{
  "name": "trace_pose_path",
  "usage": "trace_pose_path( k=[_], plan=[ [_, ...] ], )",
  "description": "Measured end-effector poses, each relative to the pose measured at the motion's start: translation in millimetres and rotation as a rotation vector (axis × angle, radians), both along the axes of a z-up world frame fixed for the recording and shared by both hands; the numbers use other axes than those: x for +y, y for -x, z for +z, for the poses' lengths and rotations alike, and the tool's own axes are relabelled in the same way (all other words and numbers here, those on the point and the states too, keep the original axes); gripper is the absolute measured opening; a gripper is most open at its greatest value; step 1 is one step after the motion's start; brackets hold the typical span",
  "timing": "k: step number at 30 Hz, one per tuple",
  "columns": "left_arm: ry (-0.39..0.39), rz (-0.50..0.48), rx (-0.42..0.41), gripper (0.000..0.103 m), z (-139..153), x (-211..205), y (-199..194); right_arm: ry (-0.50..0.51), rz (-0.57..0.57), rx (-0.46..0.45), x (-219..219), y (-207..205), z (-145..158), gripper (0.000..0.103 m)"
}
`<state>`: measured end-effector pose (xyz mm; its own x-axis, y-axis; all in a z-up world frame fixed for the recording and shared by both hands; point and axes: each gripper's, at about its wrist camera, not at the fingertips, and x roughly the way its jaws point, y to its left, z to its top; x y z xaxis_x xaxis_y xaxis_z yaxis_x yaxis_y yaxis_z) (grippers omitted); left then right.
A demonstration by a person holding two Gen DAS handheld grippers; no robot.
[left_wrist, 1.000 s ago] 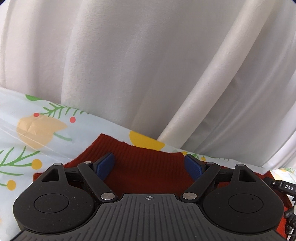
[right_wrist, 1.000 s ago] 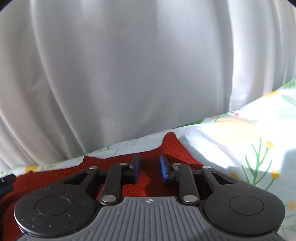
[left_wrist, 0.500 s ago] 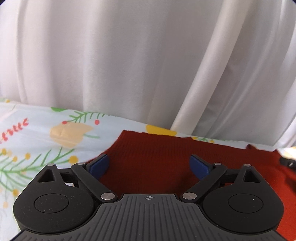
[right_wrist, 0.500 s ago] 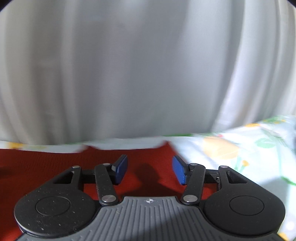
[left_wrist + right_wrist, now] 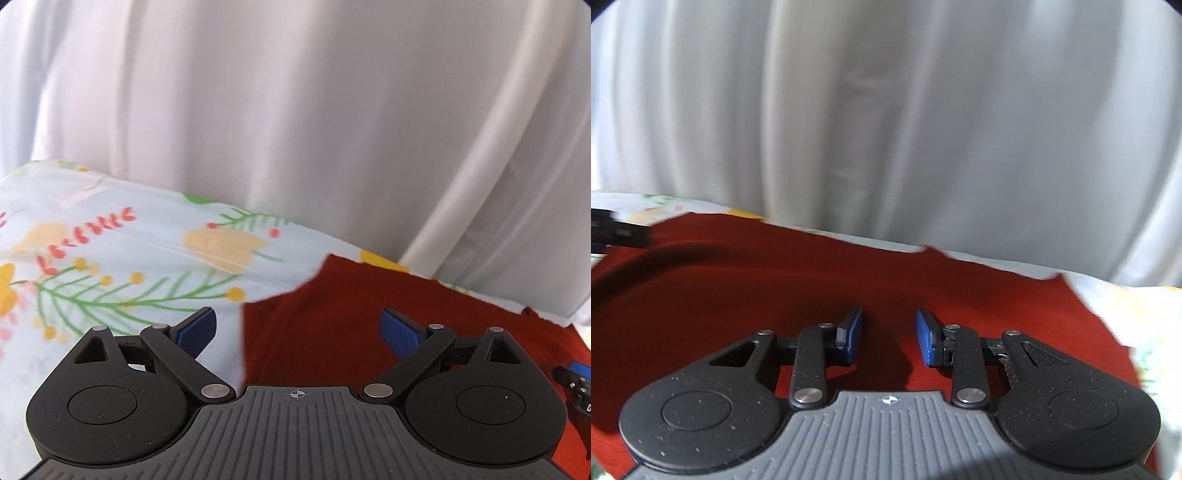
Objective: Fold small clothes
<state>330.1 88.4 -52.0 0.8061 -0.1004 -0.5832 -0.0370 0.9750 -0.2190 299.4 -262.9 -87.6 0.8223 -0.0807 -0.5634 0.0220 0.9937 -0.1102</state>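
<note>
The right gripper, pinching the red garment a second ago, now stands spread with nothing between its fingers; the left gripper stays spread wide and has slid toward the garment's left edge; the garment lies flat on the flowered cloth covering the desk, before the white curtain; a fold looks just released, the next grasp pending.

Garment lies flat on tablecloth, curtain hanging behind both. Left gripper over garment's left edge, w/ cloth to its left; right gripper over garment, cloth to its right.
</note>
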Motion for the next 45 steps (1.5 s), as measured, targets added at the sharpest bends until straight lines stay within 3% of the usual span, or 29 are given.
trace_pose_path(
  k=[3, 8, 11, 15, 20, 25, 29, 31, 33, 41, 45],
  plan=[
    [0.071, 0.012, 0.024, 0.099, 8, 27, 18, -0.017, -0.068, 0.029, -10, 20, 13, 0.029],
    [0.394, -0.029, 0.165, 0.099, 0, 68, 51, -0.289, -0.023, 0.093, -21, 79, 21, 0.030],
    [0.500, -0.045, 0.207, 0.099, -9, 76, 65, -0.382, 0.004, 0.132, -16, 110, 19, 0.030],
    [0.556, -0.043, 0.229, 0.098, -22, 78, 71, -0.456, 0.055, 0.161, -7, 129, 17, 0.030],
    [0.614, -0.066, 0.222, 0.097, -27, 75, 63, -0.458, 0.063, 0.151, -5, 129, 20, 0.030],
    [0.670, -0.055, 0.258, 0.062, -35, 73, 48, -0.484, 0.088, 0.160, -3, 130, 21, 0.030],
    [0.653, -0.065, 0.280, 0.040, -38, 68, 37, -0.472, 0.105, 0.152, 5, 121, 22, 0.030],
    [0.661, -0.052, 0.293, 0.024, -41, 68, 34, -0.441, 0.114, 0.137, 13, 116, 24, 0.029],
    [0.675, -0.042, 0.293, 0.018, -42, 70, 34, -0.406, 0.129, 0.121, 22, 113, 24, 0.025],
    [0.683, -0.048, 0.258, 0.017, -37, 67, 35, -0.314, 0.179, 0.078, 57, 91, 12, 0.012],
    [0.713, -0.003, 0.271, 0.026, -45, 68, 31, -0.257, 0.204, 0.104, 68, 84, 1, 0.012]
  ],
)
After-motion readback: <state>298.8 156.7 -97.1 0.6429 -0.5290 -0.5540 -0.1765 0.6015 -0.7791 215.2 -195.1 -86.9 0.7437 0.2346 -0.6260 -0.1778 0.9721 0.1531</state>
